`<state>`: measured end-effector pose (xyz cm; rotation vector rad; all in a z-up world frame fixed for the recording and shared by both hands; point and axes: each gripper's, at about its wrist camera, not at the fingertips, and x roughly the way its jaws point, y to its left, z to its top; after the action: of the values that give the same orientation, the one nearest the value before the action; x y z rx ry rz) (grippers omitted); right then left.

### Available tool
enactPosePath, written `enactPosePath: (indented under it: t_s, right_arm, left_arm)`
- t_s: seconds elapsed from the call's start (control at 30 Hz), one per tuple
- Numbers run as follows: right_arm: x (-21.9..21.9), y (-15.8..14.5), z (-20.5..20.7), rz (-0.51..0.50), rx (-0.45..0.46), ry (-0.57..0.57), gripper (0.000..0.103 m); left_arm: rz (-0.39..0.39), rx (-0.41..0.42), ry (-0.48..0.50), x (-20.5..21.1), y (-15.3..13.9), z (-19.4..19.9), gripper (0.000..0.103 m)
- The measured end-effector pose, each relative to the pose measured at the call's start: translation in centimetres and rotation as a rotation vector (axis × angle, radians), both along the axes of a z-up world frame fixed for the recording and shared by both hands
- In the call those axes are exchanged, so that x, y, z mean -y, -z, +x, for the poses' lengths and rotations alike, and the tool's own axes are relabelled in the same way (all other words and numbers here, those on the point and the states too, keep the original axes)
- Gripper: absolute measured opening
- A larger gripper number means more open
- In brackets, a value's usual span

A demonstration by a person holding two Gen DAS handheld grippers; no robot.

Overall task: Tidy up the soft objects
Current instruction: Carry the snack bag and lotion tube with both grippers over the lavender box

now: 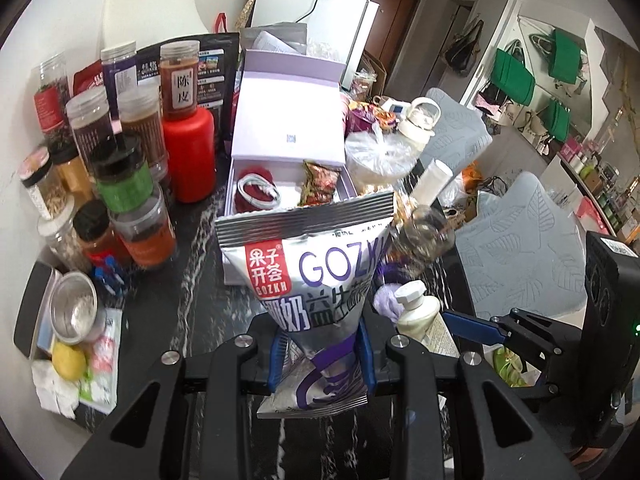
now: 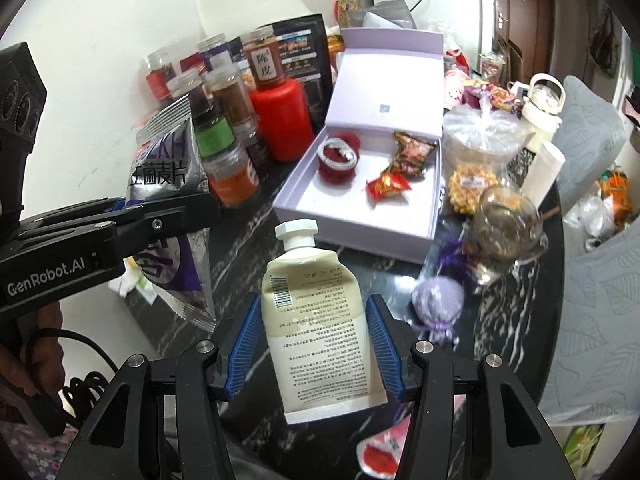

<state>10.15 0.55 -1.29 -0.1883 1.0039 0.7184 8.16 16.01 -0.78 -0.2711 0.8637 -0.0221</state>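
My left gripper [image 1: 322,360] is shut on a silver and purple GOZKH snack bag [image 1: 316,264], held upright above the black table; the bag also shows in the right wrist view [image 2: 172,184]. My right gripper [image 2: 312,344] has its blue pads on both sides of a cream spout pouch [image 2: 316,320], which it holds with the cap pointing away; the pouch also shows in the left wrist view [image 1: 420,316]. Ahead lies an open lilac box [image 2: 360,216] holding a red pouch with a white cable [image 2: 338,158], a dark snack pack [image 2: 412,152] and a red candy pack [image 2: 388,185].
Several spice jars [image 2: 228,136] and a red bottle [image 2: 284,120] stand left of the box. A glass mug [image 2: 504,232], a lilac sachet [image 2: 438,304], a clear bag [image 2: 480,132] and a white bottle [image 2: 542,112] crowd the right. A steel bowl [image 1: 74,308] and lemon [image 1: 69,361] sit far left.
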Motion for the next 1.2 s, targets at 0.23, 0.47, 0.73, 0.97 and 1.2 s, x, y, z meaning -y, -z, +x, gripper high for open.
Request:
enactPosePath:
  t_s: [0.23,0.47,0.73,0.97,1.2]
  right_arm:
    - [-1.4,-1.1,2.9,0.01,0.032,0.023,0.053]
    - [-2.5,-1.8,5.6,0.005,0.06,0.054,0.053]
    - [-3.0,-1.0,8.8,-0.008,0.045,0.116,0.053]
    - [-3.9,0.0,11.3,-0.034,0.038,0.12,0.053]
    - [-4.7,1.5,14.1,-0.052,0.026,0.134,0.053]
  left_arm:
    - [0.025,0.025,0.021,-1.7,-1.1,2.8,0.029]
    - [0.022,0.032,0.076,-2.6,-1.3,6.3,0.029]
    - [0.012,0.012,0.124,-3.2,-0.3,9.8,0.029]
    - [0.007,-0.007,0.133,-3.6,1.3,12.5,0.029]
    - [-0.006,-0.04,0.133,-4.3,2.9,15.3,0.029]
